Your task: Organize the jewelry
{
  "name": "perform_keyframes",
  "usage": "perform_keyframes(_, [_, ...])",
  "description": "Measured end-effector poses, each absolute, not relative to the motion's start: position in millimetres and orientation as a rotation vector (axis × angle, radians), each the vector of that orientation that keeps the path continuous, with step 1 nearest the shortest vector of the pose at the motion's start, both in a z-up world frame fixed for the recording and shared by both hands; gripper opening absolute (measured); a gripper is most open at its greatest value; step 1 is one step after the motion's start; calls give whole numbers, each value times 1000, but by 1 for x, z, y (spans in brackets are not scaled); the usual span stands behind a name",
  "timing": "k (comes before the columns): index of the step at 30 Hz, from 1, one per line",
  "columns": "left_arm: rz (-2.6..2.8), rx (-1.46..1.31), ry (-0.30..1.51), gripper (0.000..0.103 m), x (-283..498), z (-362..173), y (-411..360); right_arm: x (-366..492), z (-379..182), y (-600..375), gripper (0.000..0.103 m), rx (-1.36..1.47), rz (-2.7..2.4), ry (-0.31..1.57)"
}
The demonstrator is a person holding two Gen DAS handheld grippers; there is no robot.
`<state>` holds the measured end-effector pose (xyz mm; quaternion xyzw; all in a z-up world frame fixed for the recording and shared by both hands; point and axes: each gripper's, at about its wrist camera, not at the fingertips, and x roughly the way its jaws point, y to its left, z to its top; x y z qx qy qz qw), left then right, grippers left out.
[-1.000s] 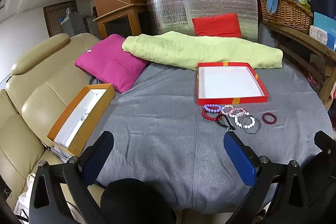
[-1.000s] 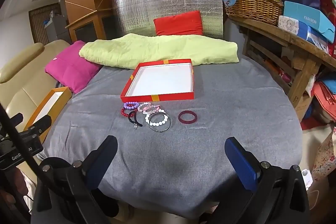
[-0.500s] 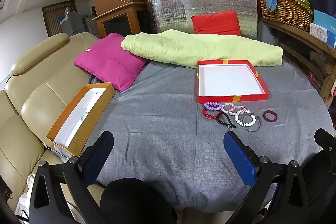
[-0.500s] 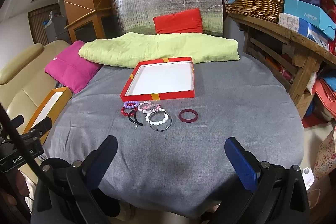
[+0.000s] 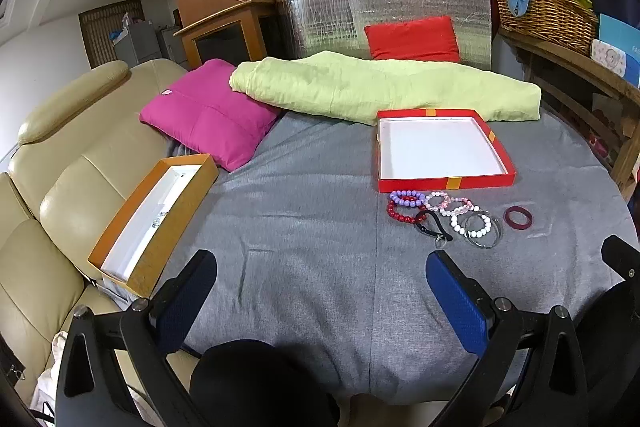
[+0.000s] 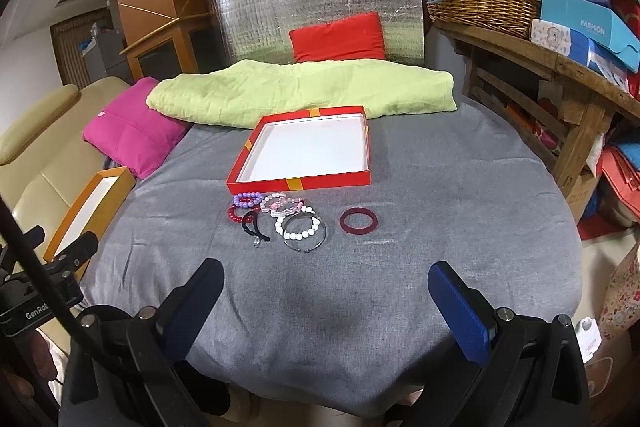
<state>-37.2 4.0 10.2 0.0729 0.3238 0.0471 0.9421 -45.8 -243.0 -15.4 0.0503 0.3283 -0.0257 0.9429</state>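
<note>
Jewelry lies in a small cluster on the grey tablecloth [image 6: 440, 187], straight ahead of both grippers and apart from them, with bare cloth between the fingertips and the nearest piece.

Largest of the task's things is the red tray [image 6: 304, 151], a shallow box with a white floor, sitting on the cloth just beyond the cluster; its near wall is just beside the purple bead bracelet [image 6: 247, 200]. Behind the tray a light green blanket [image 6: 304, 93] stretches across the far edge of the table, with a magenta cushion [image 6: 134, 135] at its left end. At the left edge of the table an orange box [image 5: 154, 219] with a white inside rests partly against a beige sofa [image 5: 68, 163].

The left gripper [image 5: 320, 291] hovers over the near edge of the cloth with its two blue fingers spread wide and nothing between them; the cluster sits ahead and to its right, beyond the right-hand finger. The right gripper [image 6: 326, 301] is likewise spread wide and holds nothing; the cluster lies ahead of it, slightly left of centre.

Within the cluster, a thin metal bangle [image 6: 306, 233] encircles a white bead bracelet [image 6: 298, 227]. Just left of these is a black curved piece [image 6: 251, 223], then a red bead bracelet [image 6: 234, 213] overlapped by the purple one. Pink and clear bead bracelets [image 6: 282, 205] lie between the purple and the white. A dark red bangle [image 6: 359, 220] sits alone to the right, near the cluster but not touching it.
</note>
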Motion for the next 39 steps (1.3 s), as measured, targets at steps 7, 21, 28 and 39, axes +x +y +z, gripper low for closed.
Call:
perform_keyframes(7, [101,157,681,103,-30,3,3,-37,-20,-248,103,116,-58,657])
perform_keyframes(21, [-68,30,887,103,47,-67,18,36,-72,-297,103,141,-29,731])
perform_keyframes(28, [-180,-75,941,103,89,-88,8,89,-109,-315,95,176,32,850])
perform_keyframes(39, [-370,-66,1031,58,148,-118,-55,116,-131,-310,81,182,102,926])
